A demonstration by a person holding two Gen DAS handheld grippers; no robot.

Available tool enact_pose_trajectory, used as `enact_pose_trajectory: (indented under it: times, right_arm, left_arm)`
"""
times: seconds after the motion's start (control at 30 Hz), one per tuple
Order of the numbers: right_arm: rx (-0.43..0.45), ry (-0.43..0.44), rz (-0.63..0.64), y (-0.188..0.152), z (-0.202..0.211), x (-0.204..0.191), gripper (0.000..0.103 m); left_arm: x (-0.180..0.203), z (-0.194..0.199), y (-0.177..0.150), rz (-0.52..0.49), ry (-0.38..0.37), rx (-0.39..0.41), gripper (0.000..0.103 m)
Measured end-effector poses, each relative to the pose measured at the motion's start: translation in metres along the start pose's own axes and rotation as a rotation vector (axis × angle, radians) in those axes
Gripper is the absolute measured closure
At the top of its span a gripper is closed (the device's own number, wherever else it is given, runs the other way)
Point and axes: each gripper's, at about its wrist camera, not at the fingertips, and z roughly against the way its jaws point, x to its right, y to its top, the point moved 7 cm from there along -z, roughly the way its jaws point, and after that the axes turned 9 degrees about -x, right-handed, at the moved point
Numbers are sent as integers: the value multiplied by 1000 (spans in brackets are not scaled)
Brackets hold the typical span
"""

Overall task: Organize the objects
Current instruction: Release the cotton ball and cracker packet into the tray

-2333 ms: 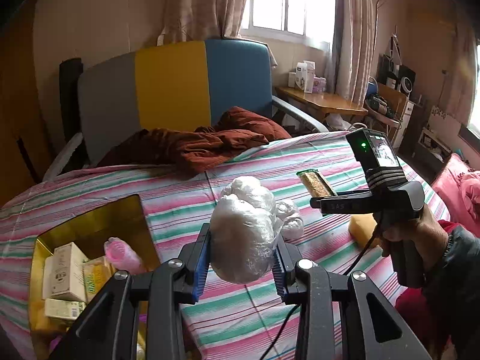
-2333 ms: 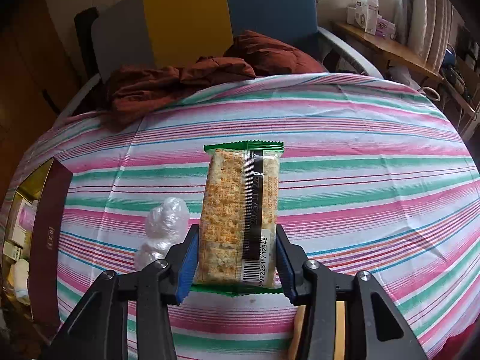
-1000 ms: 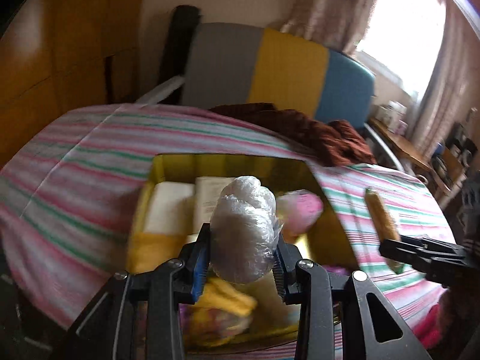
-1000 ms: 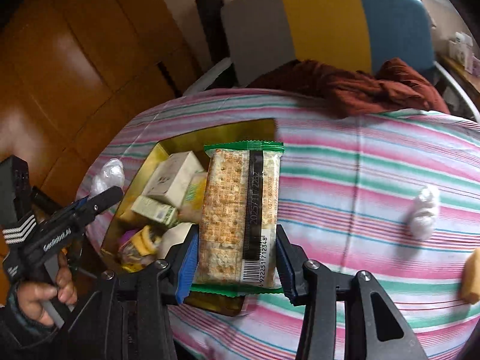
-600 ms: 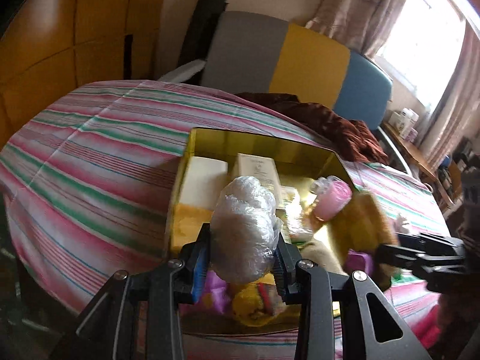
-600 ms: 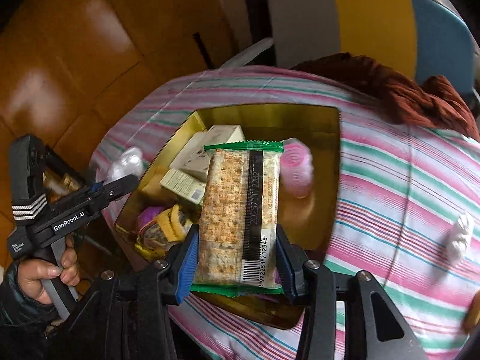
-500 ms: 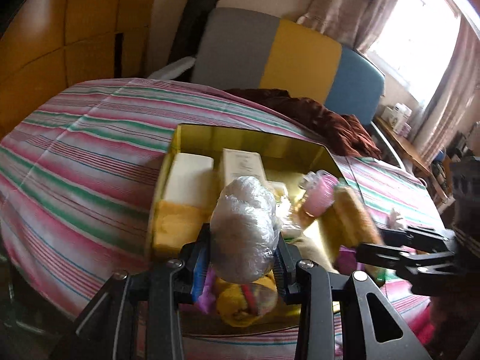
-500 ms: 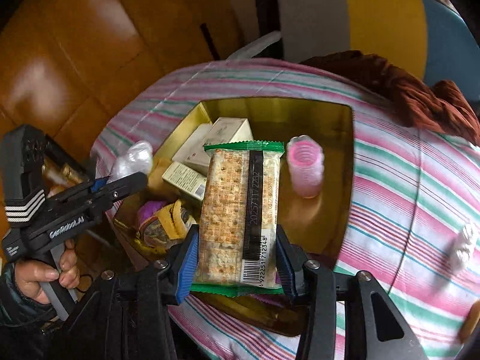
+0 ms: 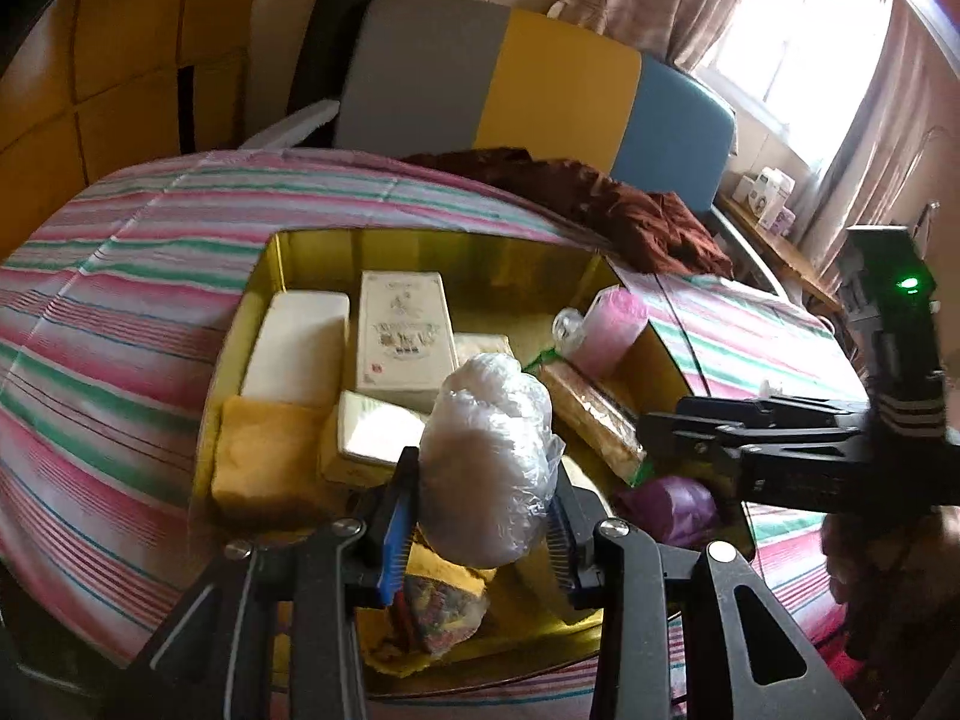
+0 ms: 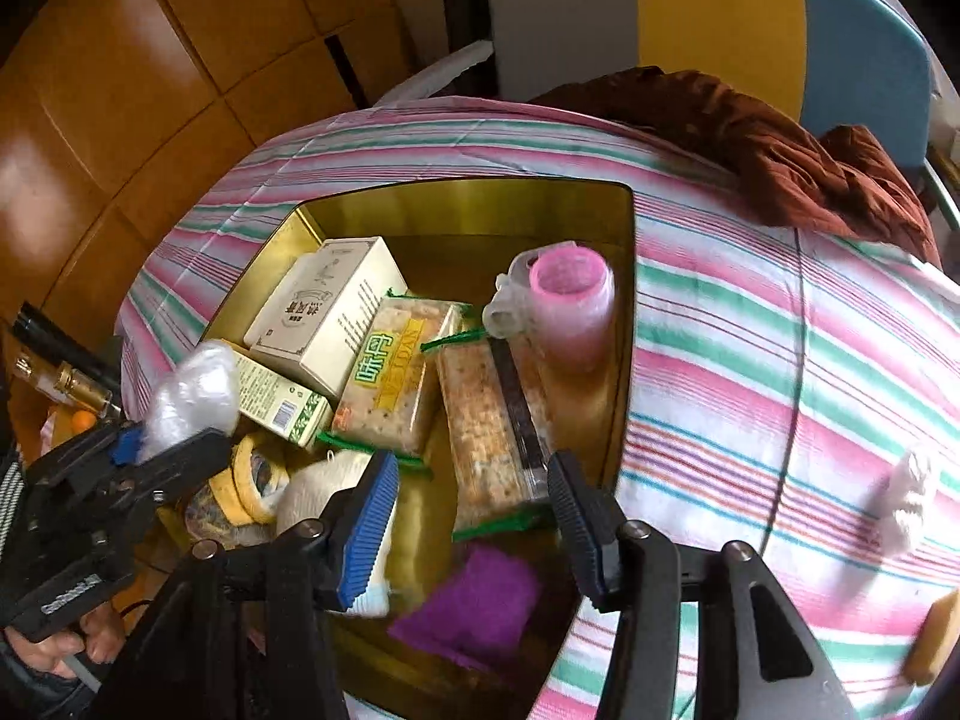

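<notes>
Your cracker packet (image 10: 489, 420) has dropped from the opening right gripper (image 10: 474, 516) into the gold box (image 10: 480, 204); the left gripper (image 9: 480, 531) fingers clamp the plastic bundle (image 9: 486, 462) above it, with two items left on the striped cloth.

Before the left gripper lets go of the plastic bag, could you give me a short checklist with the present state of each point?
1. Left gripper shut on the plastic bag: ok.
2. Bag is above the gold box: ok.
3. Right gripper has let go of the cracker pack; its jaws are opening and the pack lies in the box: ok.
4. Free floor of the box straight under the bag: cannot tell, the bag hides it.
5. Everything put away: not ok, a white wad lies on the striped cloth.
</notes>
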Motion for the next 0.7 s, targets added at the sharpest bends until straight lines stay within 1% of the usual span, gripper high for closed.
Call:
enact_pose_trajectory:
  times: [0.07, 0.1, 0.13, 0.17, 0.5, 0.57, 0.7]
  right_arm:
    - [12, 12, -18, -4, 4, 2, 51]
    - [16, 14, -22, -6, 7, 0, 51]
    - [19, 15, -26, -8, 8, 0, 50]
    - [23, 17, -29, -11, 10, -1, 50]
    - [61, 11, -30, -26, 23, -14, 50]
    - [63, 8, -26, -29, 24, -18, 50]
    - [63, -5, -15, -35, 24, -24, 50]
  left_arm:
    - [1, -3, -2, 4, -2, -5, 63]
    - [2, -4, -1, 3, -6, -8, 59]
    - [2, -5, -2, 5, -10, -10, 52]
    - [2, -4, -2, 12, -9, -5, 49]
    - [-7, 5, -3, 18, 38, 17, 44]
    - [-7, 8, -3, 15, 45, 26, 41]
    - [-5, 14, -2, 3, 62, 39, 40]
